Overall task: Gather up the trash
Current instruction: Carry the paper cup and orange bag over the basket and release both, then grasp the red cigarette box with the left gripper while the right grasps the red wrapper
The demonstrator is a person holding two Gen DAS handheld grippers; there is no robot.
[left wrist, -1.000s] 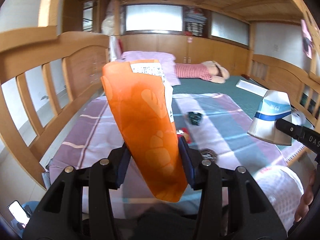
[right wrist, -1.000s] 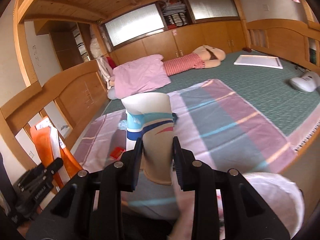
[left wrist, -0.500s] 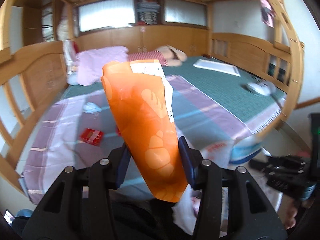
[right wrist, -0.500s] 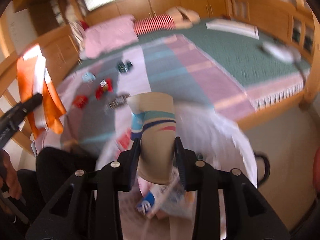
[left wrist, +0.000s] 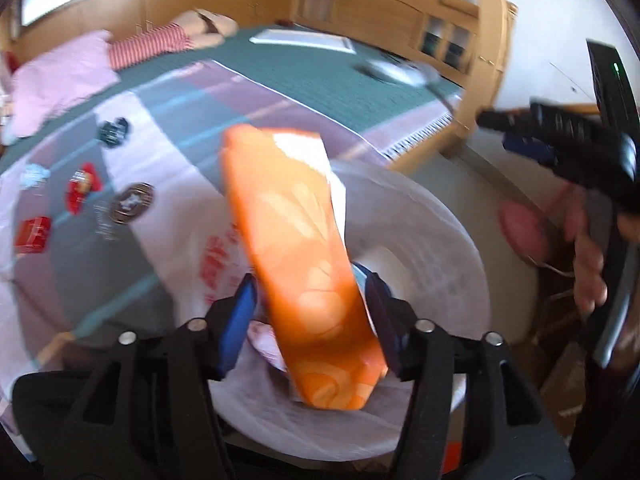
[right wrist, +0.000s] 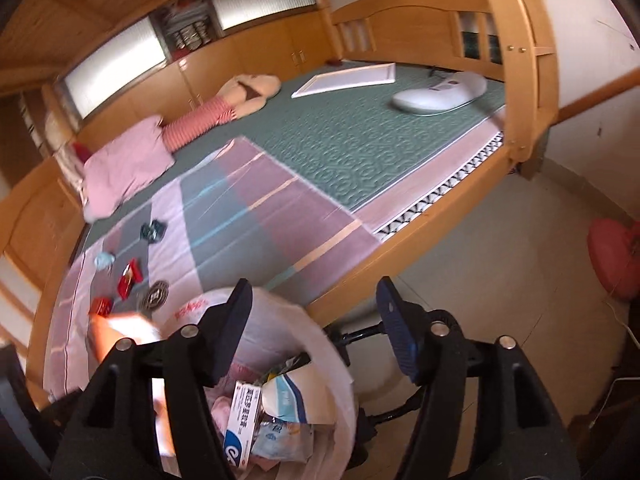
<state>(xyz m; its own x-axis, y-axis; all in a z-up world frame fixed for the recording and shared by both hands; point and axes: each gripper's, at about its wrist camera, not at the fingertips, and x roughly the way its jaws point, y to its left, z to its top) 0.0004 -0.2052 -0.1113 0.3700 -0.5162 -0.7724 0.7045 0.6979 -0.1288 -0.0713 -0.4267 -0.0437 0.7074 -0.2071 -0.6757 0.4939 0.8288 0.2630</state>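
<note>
My left gripper (left wrist: 308,320) holds an orange snack bag (left wrist: 296,264) over the white-lined trash bin (left wrist: 448,248); its jaws look spread a little wider than the bag. My right gripper (right wrist: 316,328) is open and empty above the same bin (right wrist: 332,364). The paper cup (right wrist: 292,396) with blue stripes lies inside the bin among a blue-white box (right wrist: 240,424) and wrappers. The orange bag's top (right wrist: 116,328) shows at the bin's left side. The right gripper also shows in the left wrist view (left wrist: 560,136).
Several pieces of trash lie on the striped blanket: red packets (right wrist: 128,276), a round dark wrapper (right wrist: 154,298), a dark wrapper (right wrist: 152,230), a blue scrap (right wrist: 103,258). The wooden bed frame (right wrist: 524,80) stands right, tiled floor (right wrist: 500,248) beside it with a pink cushion (right wrist: 612,256).
My right gripper opened and the paper cup dropped into the bin. My left gripper swung with the orange bag from over the bed to above the bin.
</note>
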